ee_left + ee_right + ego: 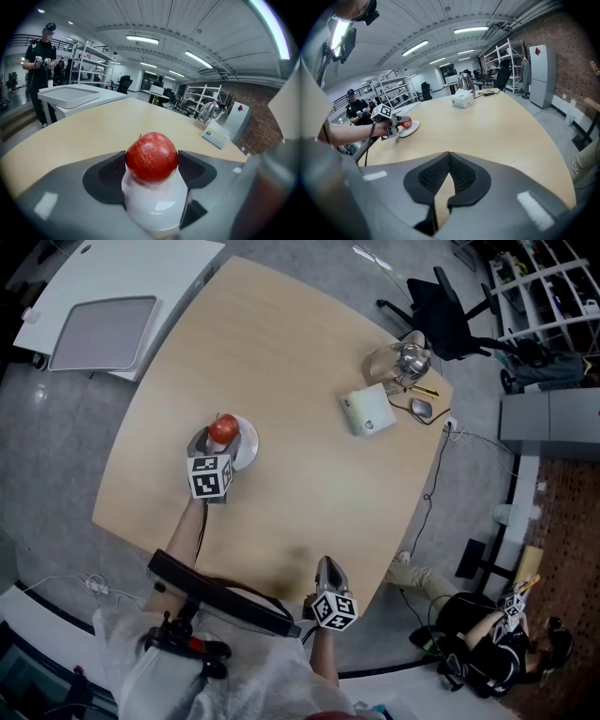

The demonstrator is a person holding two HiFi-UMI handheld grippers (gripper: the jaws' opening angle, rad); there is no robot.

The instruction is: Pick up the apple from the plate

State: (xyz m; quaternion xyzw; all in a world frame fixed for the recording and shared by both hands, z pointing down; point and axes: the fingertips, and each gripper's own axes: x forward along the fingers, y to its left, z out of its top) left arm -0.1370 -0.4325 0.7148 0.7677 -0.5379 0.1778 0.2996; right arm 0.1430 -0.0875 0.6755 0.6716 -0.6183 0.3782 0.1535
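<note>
A red apple point(223, 427) point(151, 157) sits on a small white plate point(247, 450) point(154, 208) at the left of the round wooden table point(300, 484). My left gripper point(218, 437) point(151, 164) reaches over the plate's near rim, and its two dark pads point(110, 176) touch the apple's left and right sides. The apple still rests on the plate. My right gripper point(325, 566) point(448, 155) hangs at the table's near edge, its jaws together with nothing in them. From there the apple point(407, 123) and plate point(411, 129) show far off to the left.
A white box point(367, 413), a metal kettle point(410, 357) and a mouse point(422, 409) stand at the table's far right. A white side table with a grey tray point(103, 332) is at the upper left, an office chair point(445, 306) beyond. A person point(487, 634) crouches at the lower right.
</note>
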